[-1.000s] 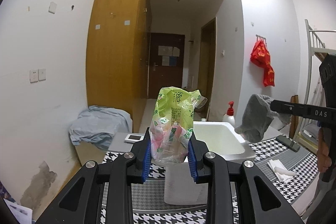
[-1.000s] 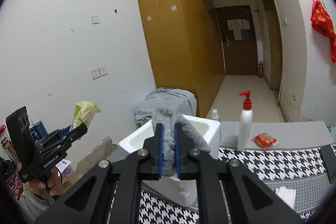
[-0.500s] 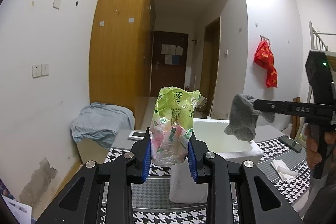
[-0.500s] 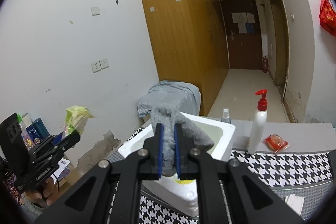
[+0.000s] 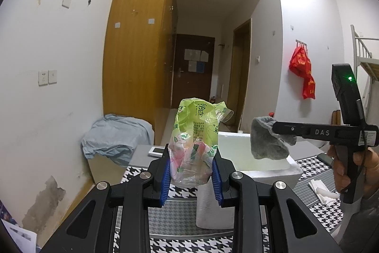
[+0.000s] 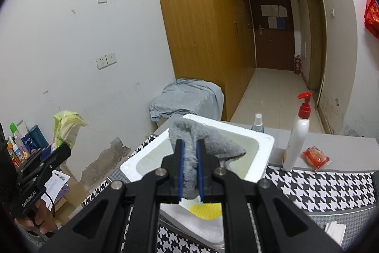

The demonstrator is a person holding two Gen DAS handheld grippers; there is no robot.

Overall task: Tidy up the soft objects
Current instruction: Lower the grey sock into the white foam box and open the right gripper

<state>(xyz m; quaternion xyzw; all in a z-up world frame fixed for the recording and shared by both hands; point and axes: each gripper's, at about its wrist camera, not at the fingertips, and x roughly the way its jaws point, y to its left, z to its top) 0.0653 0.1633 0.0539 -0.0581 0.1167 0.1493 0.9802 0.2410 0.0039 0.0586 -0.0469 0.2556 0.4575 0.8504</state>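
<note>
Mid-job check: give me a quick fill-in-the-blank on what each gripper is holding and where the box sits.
1. The left gripper is shut on a crumpled ____ plastic bag.
2. The right gripper is clamped on a ____ cloth.
3. That cloth hangs above the white ____ box.
4. Beside the box stands a white pump bottle with a ____ top.

Missing words: green; grey; foam; red

White pump bottle with red top [image 6: 298, 134] standing right of fingers, small spray bottle [image 6: 257, 121] behind it to left; red snack packet [image 6: 316, 157] on grey surface further right; blue-grey cloth heap [image 6: 189, 98] beyond fingertips; red bags [image 5: 303, 74] hanging on wall, upper right
</note>
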